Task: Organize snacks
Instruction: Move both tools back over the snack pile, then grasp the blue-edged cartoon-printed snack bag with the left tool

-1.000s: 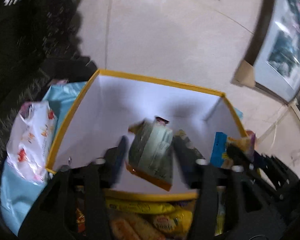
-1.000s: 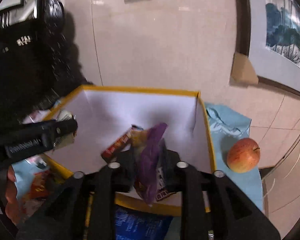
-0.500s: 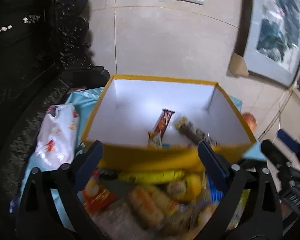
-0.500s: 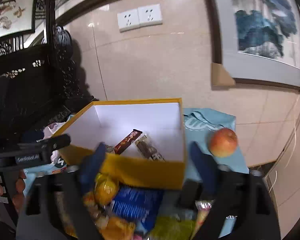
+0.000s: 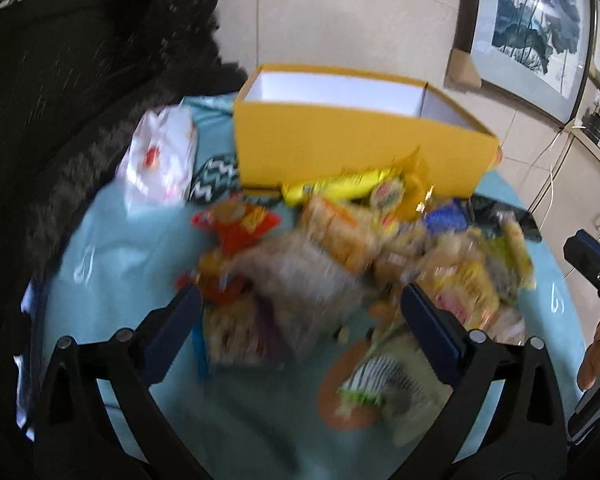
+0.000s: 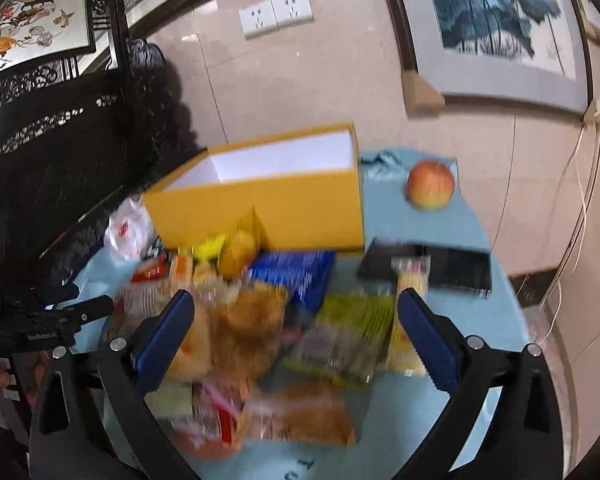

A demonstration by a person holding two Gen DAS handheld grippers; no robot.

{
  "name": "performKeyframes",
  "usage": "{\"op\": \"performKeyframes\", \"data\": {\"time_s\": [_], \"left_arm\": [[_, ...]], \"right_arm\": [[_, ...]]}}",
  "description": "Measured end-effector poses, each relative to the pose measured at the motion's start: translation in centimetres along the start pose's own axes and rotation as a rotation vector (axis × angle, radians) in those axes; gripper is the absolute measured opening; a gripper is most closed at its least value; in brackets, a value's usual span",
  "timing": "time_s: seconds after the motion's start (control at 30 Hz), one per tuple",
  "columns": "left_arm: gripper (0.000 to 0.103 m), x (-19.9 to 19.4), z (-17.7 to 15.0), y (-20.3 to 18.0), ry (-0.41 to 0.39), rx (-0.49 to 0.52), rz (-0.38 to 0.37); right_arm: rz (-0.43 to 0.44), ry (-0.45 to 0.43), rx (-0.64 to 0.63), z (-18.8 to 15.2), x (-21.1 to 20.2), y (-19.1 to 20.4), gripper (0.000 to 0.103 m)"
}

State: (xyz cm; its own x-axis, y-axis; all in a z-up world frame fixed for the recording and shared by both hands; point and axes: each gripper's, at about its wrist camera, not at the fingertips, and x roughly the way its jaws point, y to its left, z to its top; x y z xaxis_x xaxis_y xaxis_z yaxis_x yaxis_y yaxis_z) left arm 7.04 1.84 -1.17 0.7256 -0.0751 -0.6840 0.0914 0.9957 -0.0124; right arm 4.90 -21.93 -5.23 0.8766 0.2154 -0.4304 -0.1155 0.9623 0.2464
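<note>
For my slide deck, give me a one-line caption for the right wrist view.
Open right tongs over a snack pile before the yellow box, apple beside it.

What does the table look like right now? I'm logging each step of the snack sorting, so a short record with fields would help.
surface: round table under a light blue cloth
container: yellow box, open top, white inside, contents hidden from both views
snacks: loose pile of packets in front of the box, blurred
apple: on the cloth, to the right of the box, apart from it
white bag: to the left of the box
left gripper: jaws wide, nothing between the pads
right gripper: jaws wide, nothing gripped
</note>
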Motion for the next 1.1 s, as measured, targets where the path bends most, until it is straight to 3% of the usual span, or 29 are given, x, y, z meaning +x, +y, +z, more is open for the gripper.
{"op": "performKeyframes", "data": {"time_s": [0.37,0.5,0.73,0.8,1.07,1.1], "left_arm": [[0.101,2.2,-3.2,3.1,0.059,-0.053,0.069],[0.101,4.0,-3.4,3.5,0.087,-0.073,0.08],[0.101,6.7,-3.7,3.3,0.117,-0.03,0.108],[0.101,7.8,-3.5,3.8,0.162,-0.061,0.097],[0.1,8.6,-2.8,3.9,0.139,-0.068,0.106],[0.096,8.4,-2.8,3.9,0.136,-0.071,0.108]], "right_arm": [[0.053,0.039,0.106,-2.3,1.6,-2.5,0.102],[0.059,0.002,0.06,-2.4,0.8,-1.5,0.102],[0.082,0.011,0.032,-2.7,0.8,-0.5,0.102],[0.085,0.018,0.035,-2.7,1.0,-0.5,0.102],[0.083,0.041,0.018,-3.0,1.4,-0.1,0.102],[0.084,0.046,0.021,-3.0,1.5,-0.1,0.102]]}}
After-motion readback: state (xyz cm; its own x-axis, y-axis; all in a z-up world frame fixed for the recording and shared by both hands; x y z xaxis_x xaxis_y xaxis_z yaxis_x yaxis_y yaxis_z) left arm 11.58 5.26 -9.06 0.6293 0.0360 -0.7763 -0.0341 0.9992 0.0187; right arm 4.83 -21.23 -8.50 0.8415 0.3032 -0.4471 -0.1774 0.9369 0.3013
